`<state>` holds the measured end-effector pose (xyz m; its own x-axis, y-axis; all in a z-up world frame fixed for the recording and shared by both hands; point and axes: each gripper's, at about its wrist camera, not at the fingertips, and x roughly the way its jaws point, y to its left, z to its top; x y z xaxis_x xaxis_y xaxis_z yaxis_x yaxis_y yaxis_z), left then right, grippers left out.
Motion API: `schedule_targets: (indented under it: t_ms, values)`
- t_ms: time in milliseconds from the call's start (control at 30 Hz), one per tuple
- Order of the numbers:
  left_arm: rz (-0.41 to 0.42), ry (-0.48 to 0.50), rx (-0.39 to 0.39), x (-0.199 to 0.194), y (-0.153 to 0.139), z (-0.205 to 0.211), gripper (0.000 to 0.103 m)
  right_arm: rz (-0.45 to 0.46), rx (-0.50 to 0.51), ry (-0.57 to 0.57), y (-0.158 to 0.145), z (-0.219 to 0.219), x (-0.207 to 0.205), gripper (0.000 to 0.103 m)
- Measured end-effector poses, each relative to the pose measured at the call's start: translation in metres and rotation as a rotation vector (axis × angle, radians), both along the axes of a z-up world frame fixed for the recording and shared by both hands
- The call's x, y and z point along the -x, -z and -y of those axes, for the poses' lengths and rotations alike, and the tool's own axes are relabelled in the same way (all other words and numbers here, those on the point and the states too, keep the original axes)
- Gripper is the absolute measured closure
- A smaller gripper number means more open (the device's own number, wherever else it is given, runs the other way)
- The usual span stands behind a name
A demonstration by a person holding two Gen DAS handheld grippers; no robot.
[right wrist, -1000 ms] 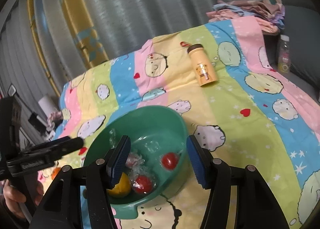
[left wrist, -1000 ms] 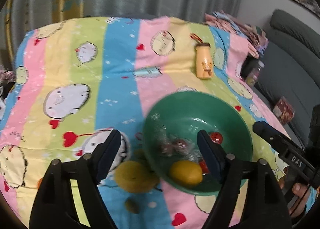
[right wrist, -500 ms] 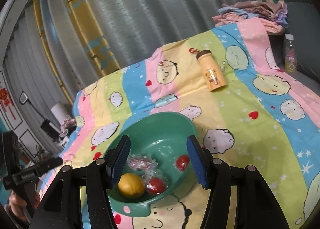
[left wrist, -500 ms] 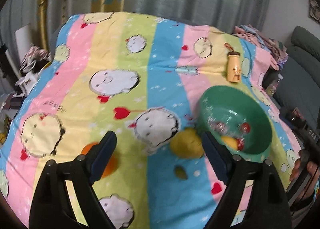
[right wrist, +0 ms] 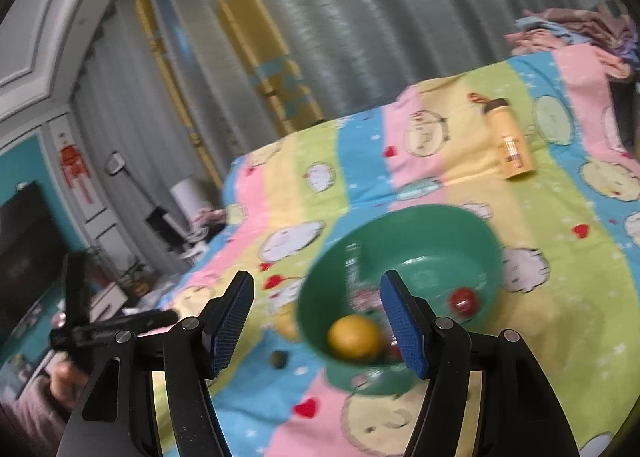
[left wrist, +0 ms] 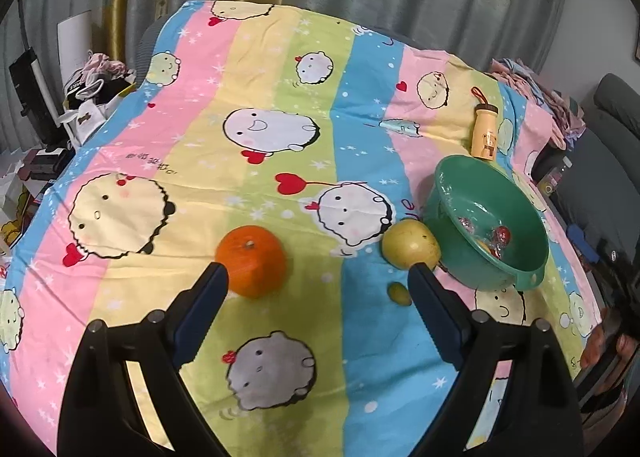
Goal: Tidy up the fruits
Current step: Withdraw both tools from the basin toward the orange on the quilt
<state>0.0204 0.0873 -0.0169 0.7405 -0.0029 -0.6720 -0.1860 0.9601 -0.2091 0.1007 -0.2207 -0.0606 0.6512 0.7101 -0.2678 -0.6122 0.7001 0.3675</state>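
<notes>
The left gripper hangs over the striped cartoon bedspread, jaws wide and just opened further, with nothing between them. An orange sits on the cloth just past its left pad. To the right lies a yellow-green pear-like fruit, touching or nearly touching the green bowl, with a small greenish fruit near it. In the bowl are a lemon, a red fruit and some clear-wrapped pieces. Beyond the bowl a yellow bottle lies on its side. The right gripper hovers at the bowl's near rim, jaws partly apart and just widening, holding nothing.
</notes>
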Motion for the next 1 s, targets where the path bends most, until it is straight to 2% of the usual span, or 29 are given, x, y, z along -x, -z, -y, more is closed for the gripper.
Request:
schedule_targets:
  t_ms: [100, 267, 600, 833, 1000]
  values:
    - [0.003, -0.002, 0.014, 0.007, 0.001, -0.006, 0.011, 0.010, 0.026, -0.037, 0.007, -0.011, 0.015, 0.035]
    - [0.005, -0.013, 0.048, 0.019, 0.005, -0.014, 0.011, -0.036, 0.114, -0.089, 0.022, -0.029, 0.029, 0.035]
    - [-0.023, -0.020, 0.082, 0.035, 0.024, -0.024, 0.011, -0.092, 0.213, -0.086, 0.034, -0.050, 0.038, 0.035]
    - [-0.020, -0.007, 0.112, 0.032, 0.032, -0.029, 0.011, -0.110, 0.246, -0.132, 0.038, -0.074, 0.042, 0.035]
    - [-0.015, -0.024, 0.148, 0.020, 0.039, -0.040, 0.011, -0.108, 0.298, -0.198, 0.043, -0.113, 0.040, 0.035]
